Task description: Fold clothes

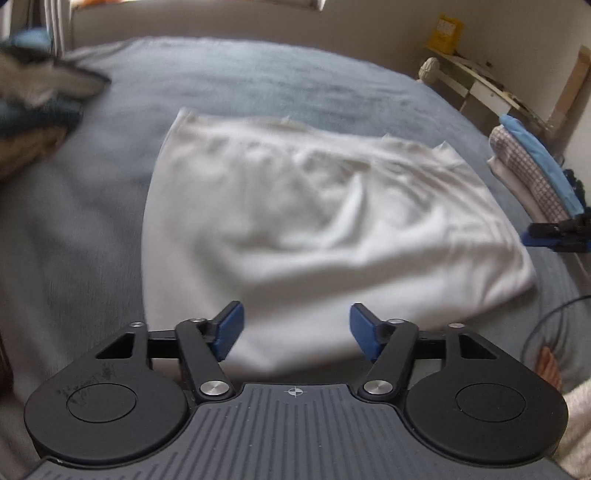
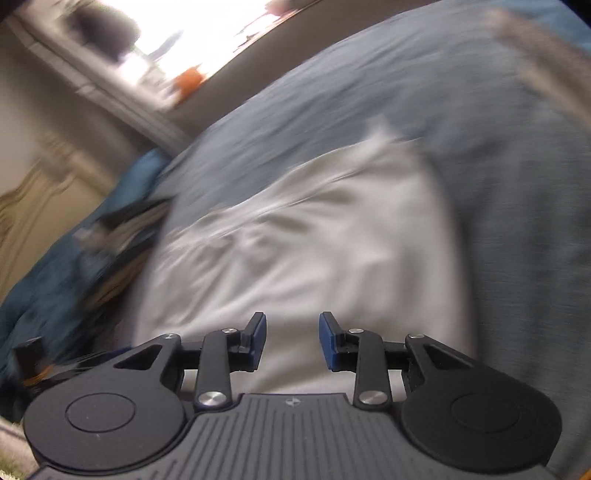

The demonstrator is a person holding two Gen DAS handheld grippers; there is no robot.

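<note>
A grey-blue bedspread (image 1: 295, 81), soft and faintly napped, covers the bed. On its middle lies the white garment (image 1: 314, 221), folded into a wrinkled rectangle. A loose heap of dark and tan clothes (image 1: 33, 122) sits at one side, a neat stack of folded clothes (image 1: 532, 173) at the other. The left gripper (image 1: 295, 328) and the right gripper (image 2: 293, 339) hover at the garment's near edge, blue-padded jaws spread and empty.

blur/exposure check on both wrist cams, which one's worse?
Right wrist is worse: heavy motion smear over the white garment and blue bedspread, and the window is blown out. Left wrist: milder blur on the garment, the left-edge clothes pile is smeared, exposure is even. Both grippers' own bodies look sharp.
</note>
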